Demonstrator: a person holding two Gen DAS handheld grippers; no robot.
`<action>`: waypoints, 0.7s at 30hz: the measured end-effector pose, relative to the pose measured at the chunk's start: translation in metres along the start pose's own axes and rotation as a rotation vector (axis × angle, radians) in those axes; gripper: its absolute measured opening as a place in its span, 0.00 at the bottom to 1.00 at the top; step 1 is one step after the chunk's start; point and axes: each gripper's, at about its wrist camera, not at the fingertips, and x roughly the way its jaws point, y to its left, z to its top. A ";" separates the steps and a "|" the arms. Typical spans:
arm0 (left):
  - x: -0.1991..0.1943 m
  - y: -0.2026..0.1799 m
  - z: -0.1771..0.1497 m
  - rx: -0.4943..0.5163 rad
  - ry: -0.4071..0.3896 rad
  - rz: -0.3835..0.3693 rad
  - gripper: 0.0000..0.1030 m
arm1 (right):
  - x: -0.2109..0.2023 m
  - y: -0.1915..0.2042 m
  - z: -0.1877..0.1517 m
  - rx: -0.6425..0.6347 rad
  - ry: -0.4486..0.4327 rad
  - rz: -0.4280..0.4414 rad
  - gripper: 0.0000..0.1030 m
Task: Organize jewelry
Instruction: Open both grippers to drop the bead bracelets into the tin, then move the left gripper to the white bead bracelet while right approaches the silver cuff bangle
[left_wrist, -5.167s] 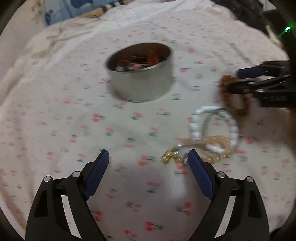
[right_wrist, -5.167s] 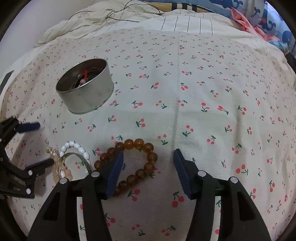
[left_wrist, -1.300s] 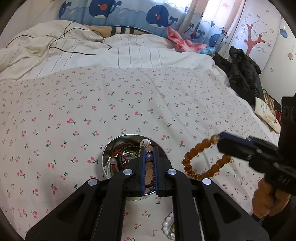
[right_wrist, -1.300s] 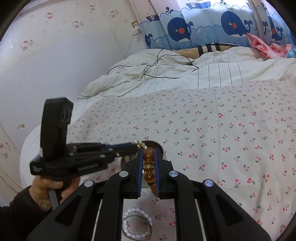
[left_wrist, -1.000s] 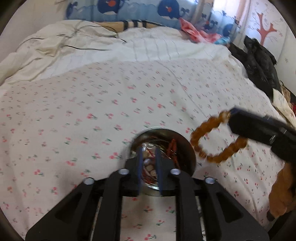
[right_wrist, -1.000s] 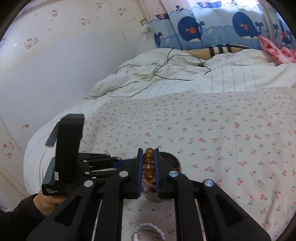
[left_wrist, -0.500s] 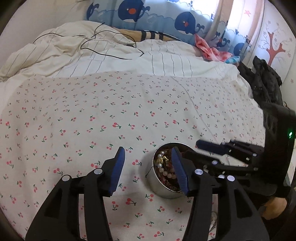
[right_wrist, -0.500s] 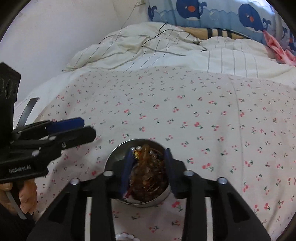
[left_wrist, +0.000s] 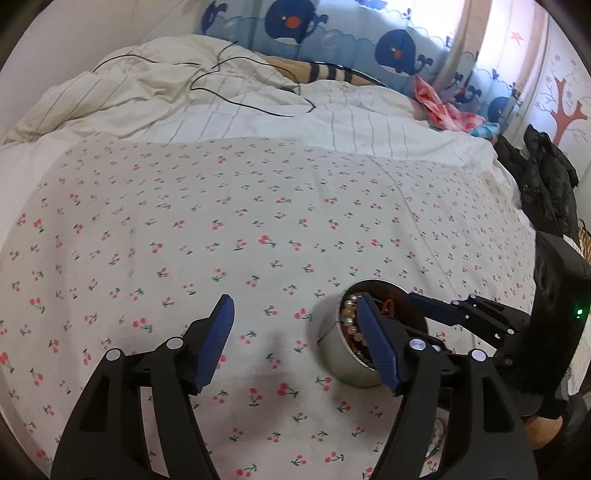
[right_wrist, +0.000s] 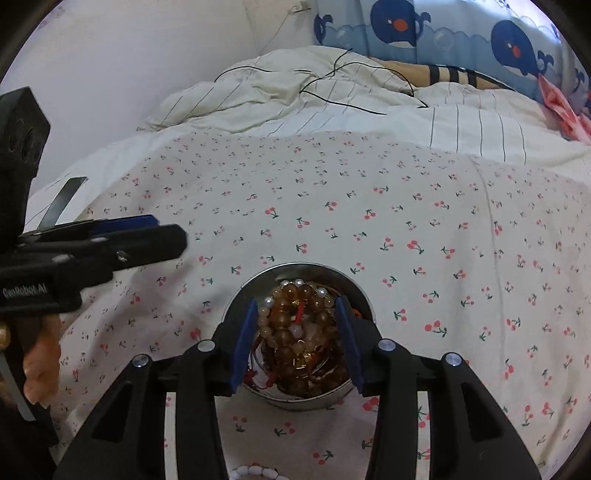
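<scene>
Left gripper (left_wrist: 295, 317) spread wide, empty, just left of the tin (right_wrist: 299, 273) on the cherry-print sheet (left_wrist: 258, 221). Right gripper (right_wrist: 297, 325) released above it, over piled bead bracelets (right_wrist: 295, 332). Likely nearly done: 1 white bracelet (right_wrist: 255, 472) left outside, cut off at the frame edge.

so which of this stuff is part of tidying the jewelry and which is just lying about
Part of the job:
- metal tin
- amber beads in the tin
- white bead bracelet on the sheet

Just lying about:
- black cable
- pink cloth
- black jacket
</scene>
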 end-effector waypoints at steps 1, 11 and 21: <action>0.000 0.001 0.000 0.000 0.003 0.000 0.65 | -0.006 -0.002 0.000 0.004 -0.012 -0.004 0.42; -0.010 -0.036 -0.033 0.159 -0.062 0.113 0.67 | -0.073 -0.029 -0.057 0.092 -0.013 -0.076 0.62; -0.008 -0.036 -0.053 0.119 -0.092 0.250 0.81 | -0.062 -0.021 -0.069 0.046 0.035 -0.197 0.71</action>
